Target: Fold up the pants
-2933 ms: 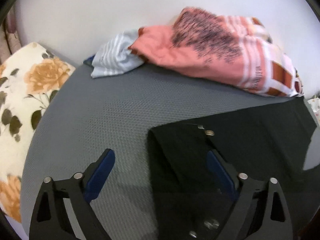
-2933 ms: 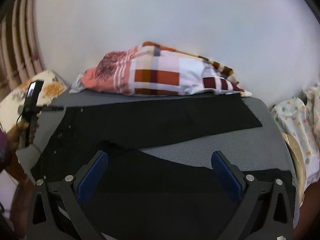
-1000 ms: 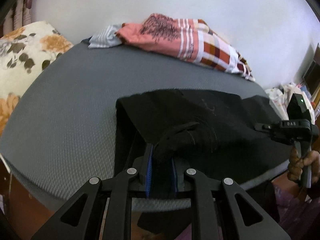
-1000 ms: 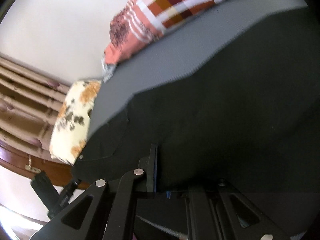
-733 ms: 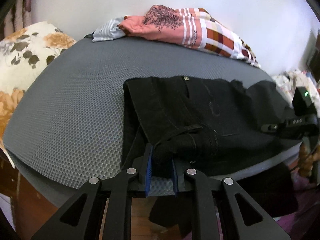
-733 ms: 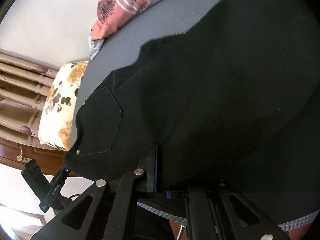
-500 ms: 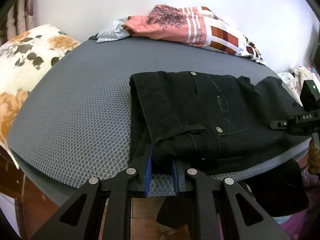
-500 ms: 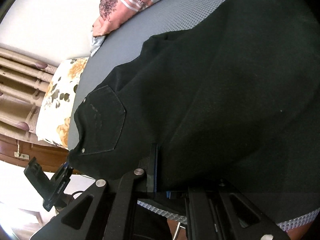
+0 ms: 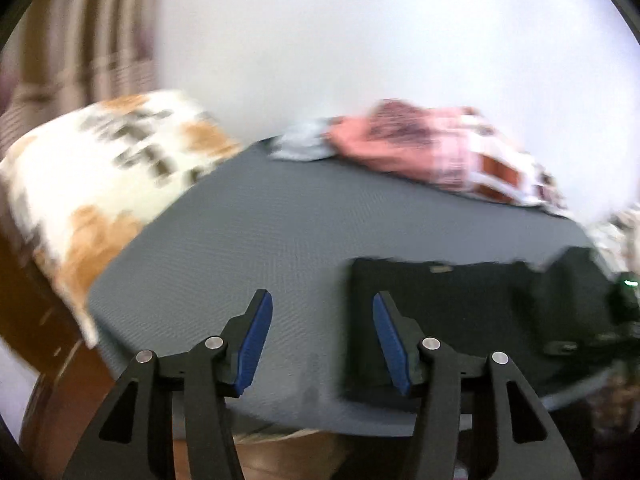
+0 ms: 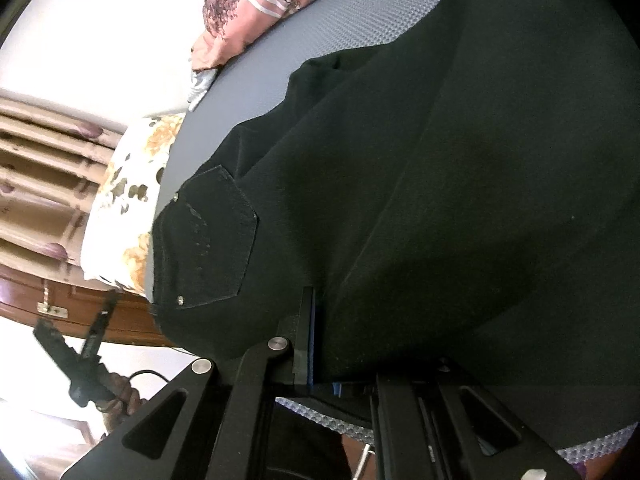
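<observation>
The black pants (image 9: 472,312) lie on the grey mattress (image 9: 260,240) at its near right edge, waist end to the left. My left gripper (image 9: 322,336) is open and empty, just off the near left corner of the pants; this view is motion-blurred. In the right wrist view the pants (image 10: 420,184) fill most of the frame, back pocket (image 10: 212,244) facing up. My right gripper (image 10: 320,344) is shut on the pants' fabric at the mattress's near edge. The left gripper (image 10: 76,368) shows there at the lower left, held in a hand.
A pink and plaid cloth (image 9: 440,152) and a striped cloth (image 9: 304,146) lie at the mattress's far edge by the white wall. A floral pillow (image 9: 100,184) is on the left. A wooden bed frame (image 10: 60,300) runs below it.
My left gripper has let go of the pants' waist, opened, and swung left and up. My right gripper keeps its hold on the fabric.
</observation>
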`<state>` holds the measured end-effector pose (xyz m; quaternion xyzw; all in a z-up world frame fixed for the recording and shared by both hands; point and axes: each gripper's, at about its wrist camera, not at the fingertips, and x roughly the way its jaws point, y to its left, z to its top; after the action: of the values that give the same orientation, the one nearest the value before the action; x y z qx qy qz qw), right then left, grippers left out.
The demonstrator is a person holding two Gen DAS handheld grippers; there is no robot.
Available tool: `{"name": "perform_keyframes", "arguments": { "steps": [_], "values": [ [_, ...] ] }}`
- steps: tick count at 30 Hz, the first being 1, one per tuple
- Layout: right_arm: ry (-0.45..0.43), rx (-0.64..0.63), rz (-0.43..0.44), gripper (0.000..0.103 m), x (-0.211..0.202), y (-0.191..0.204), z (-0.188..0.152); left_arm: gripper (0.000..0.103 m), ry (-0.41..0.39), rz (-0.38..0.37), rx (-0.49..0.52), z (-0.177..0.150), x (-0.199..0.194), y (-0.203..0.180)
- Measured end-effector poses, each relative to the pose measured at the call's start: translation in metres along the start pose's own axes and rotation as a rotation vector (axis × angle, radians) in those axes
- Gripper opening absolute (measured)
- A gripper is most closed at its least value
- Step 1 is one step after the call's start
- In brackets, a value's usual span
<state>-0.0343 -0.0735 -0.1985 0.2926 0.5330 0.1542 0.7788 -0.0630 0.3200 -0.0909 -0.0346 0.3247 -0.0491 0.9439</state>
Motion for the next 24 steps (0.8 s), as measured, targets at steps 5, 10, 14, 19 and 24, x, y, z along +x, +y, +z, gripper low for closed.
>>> {"name": "perform_keyframes", "arguments": {
  "steps": [5,10,14,19,24],
  "values": [
    [-0.014,0.071,0.118,0.011,0.003,-0.012,-0.004,0.058,0.116,-0.198,0.171,-0.015,0.036,-0.078],
    [-0.017,0.086,0.175,0.013,-0.001,-0.020,-0.002,0.057,0.286,-0.252,0.254,-0.051,0.082,-0.112],
    [-0.088,0.123,0.228,0.014,-0.021,-0.037,0.012,0.057,0.284,-0.241,0.224,-0.054,0.090,-0.101],
    [-0.260,0.180,0.228,0.017,-0.066,-0.081,0.048,0.057,0.272,-0.227,0.227,-0.058,0.090,-0.100],
    [-0.431,0.272,0.142,0.017,-0.120,-0.147,0.097,0.057,0.271,-0.214,0.247,-0.060,0.090,-0.103]
  ]
}}
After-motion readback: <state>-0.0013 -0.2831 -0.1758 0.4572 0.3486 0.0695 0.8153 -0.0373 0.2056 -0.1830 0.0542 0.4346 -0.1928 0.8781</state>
